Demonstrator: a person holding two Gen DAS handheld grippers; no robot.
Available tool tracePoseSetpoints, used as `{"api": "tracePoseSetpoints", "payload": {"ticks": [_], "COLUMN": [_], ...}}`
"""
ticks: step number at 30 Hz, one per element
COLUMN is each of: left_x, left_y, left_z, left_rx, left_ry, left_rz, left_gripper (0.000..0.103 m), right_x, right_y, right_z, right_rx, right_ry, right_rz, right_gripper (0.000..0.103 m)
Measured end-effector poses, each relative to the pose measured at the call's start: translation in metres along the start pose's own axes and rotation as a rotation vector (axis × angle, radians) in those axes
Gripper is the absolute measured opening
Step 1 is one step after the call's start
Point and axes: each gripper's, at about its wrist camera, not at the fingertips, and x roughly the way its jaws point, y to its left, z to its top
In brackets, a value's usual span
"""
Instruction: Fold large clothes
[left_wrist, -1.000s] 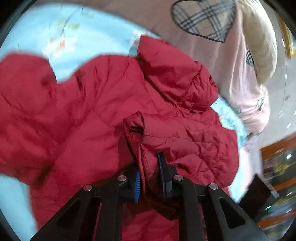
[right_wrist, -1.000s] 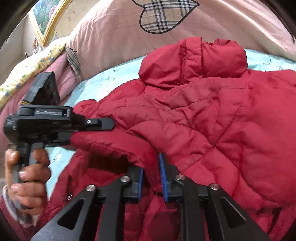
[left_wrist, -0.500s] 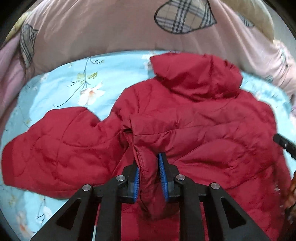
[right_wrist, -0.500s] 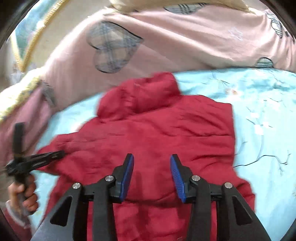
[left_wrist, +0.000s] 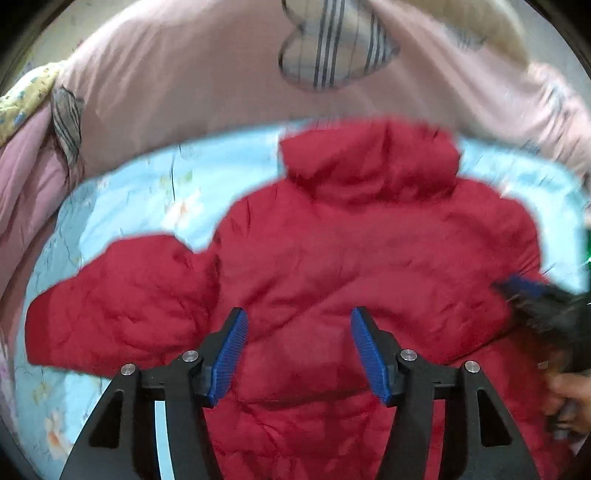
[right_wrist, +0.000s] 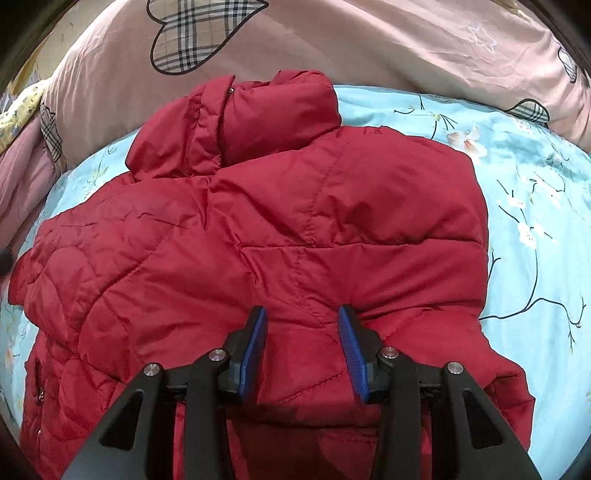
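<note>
A red quilted jacket (left_wrist: 369, 258) lies spread on the light blue flowered sheet (left_wrist: 147, 192), hood (left_wrist: 369, 166) toward the far side. One sleeve (left_wrist: 122, 306) lies out flat to the left. My left gripper (left_wrist: 298, 317) hovers over the jacket's middle, its jaws opening, with no cloth pinched between the blue pads. In the right wrist view the jacket (right_wrist: 258, 229) fills the frame, and my right gripper (right_wrist: 302, 314) stands open above its lower part, gripping nothing. The right gripper (left_wrist: 535, 295) also shows blurred at the left wrist view's right edge, held by a hand (left_wrist: 569, 398).
A pink quilt with plaid hearts (right_wrist: 332, 40) is piled along the far side of the bed. A yellow flowered cloth (right_wrist: 18, 110) lies at the far left. Bare blue sheet (right_wrist: 535, 240) shows to the right of the jacket.
Both grippers were shut on folds of the jacket a second ago. The right one let go first, then the left; both pulled back and the jacket now lies flat.
</note>
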Motion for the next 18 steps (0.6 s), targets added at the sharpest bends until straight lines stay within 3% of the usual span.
{"api": "tracePoseSetpoints", "payload": {"ticks": [3, 9, 18], "left_x": [0.038, 0.053, 0.066], "left_y": [-0.005, -0.007, 0.007], "left_z": [-0.009, -0.006, -0.009], "left_rx": [-0.020, -0.070, -0.088], "left_ry": [0.077, 0.075, 0.060], "left_rz": [0.038, 0.030, 0.020], "left_gripper": [0.061, 0.065, 0.072], "right_x": [-0.009, -0.035, 0.015], "right_y": [-0.004, 0.008, 0.017], "right_z": [-0.002, 0.001, -0.008], "right_rx": [0.022, 0.040, 0.003], "right_ry": [-0.005, -0.074, 0.036], "right_rz": [0.010, 0.075, 0.066], "right_gripper": [0.042, 0.044, 0.043]}}
